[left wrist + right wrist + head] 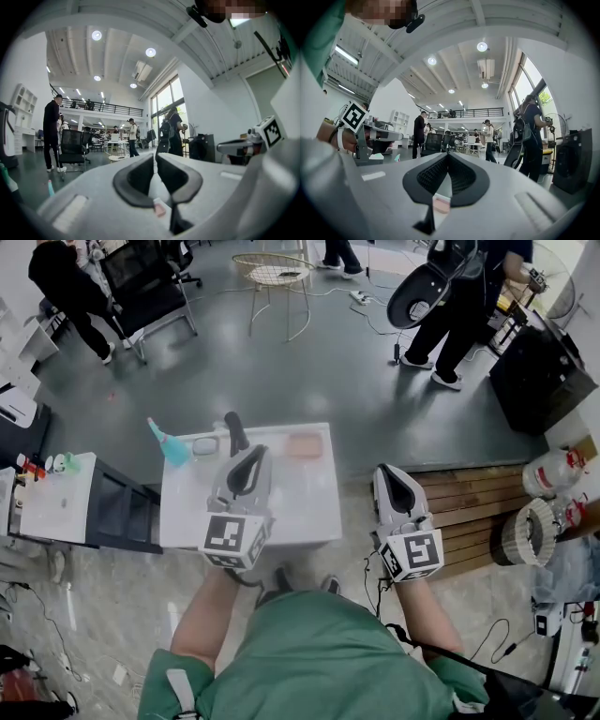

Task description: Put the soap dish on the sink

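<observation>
Soap dish, most likely the pale pink rectangular tray (305, 444), lies flat near the far edge of the white tabletop (309, 512), untouched and well apart from both tools. To its left along the same edge stand a dark curved upright (234, 432) that may be a tap, a small grey object (204, 446) and a teal bottle (169, 444). The sink basin itself cannot be made out from above.

The left gripper (246, 460) hovers over the tabletop, near the dark upright and left of the tray. In the left gripper view its fingers (136, 180) are drawn together to a thin slit with nothing between them. The right gripper (394, 476) hangs off the tabletop's right edge, above the floor; its fingers (429, 180) meet at the tips and are also empty. Both gripper views look out level across the room, not down at the tray.

The step in hand appears to be the reach for the tray. To do it well, whichever gripper goes (the left is already over the tabletop) should tip downward, open wider than the tray's short side before arriving, come in from above, and close on opposite rims. The tray looks low, so the fingertips need to reach almost to the surface, and the lift should stay level.
</observation>
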`<state>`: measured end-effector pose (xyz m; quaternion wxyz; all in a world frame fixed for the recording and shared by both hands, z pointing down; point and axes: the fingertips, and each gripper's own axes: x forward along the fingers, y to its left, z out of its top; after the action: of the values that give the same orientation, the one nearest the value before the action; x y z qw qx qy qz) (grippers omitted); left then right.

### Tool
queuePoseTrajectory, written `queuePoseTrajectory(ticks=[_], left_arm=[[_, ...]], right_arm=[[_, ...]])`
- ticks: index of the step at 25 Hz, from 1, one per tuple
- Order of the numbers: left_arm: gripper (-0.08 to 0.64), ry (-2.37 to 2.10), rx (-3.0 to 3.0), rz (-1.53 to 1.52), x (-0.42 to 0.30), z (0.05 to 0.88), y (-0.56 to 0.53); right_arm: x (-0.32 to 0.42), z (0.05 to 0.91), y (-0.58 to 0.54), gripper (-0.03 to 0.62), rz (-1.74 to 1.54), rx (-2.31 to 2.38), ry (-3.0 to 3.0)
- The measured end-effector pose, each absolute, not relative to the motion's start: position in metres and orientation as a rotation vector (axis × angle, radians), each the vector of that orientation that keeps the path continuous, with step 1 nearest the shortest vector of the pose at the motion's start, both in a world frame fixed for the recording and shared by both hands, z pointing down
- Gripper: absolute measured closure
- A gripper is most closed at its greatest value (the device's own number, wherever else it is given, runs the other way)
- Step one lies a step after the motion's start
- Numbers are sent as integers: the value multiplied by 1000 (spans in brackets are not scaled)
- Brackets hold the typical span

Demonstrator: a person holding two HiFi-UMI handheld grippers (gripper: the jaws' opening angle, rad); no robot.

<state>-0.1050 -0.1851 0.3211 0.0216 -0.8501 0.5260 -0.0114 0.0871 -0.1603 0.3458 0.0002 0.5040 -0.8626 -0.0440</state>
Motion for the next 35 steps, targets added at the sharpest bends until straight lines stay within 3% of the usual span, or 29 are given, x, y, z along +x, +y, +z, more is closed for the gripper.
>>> queuePoseTrajectory(ticks=[35], left_arm=[[545, 1607, -2684, -84, -101, 340, -223]], right_arm=[[86, 362, -190, 591, -90, 1578, -2688]])
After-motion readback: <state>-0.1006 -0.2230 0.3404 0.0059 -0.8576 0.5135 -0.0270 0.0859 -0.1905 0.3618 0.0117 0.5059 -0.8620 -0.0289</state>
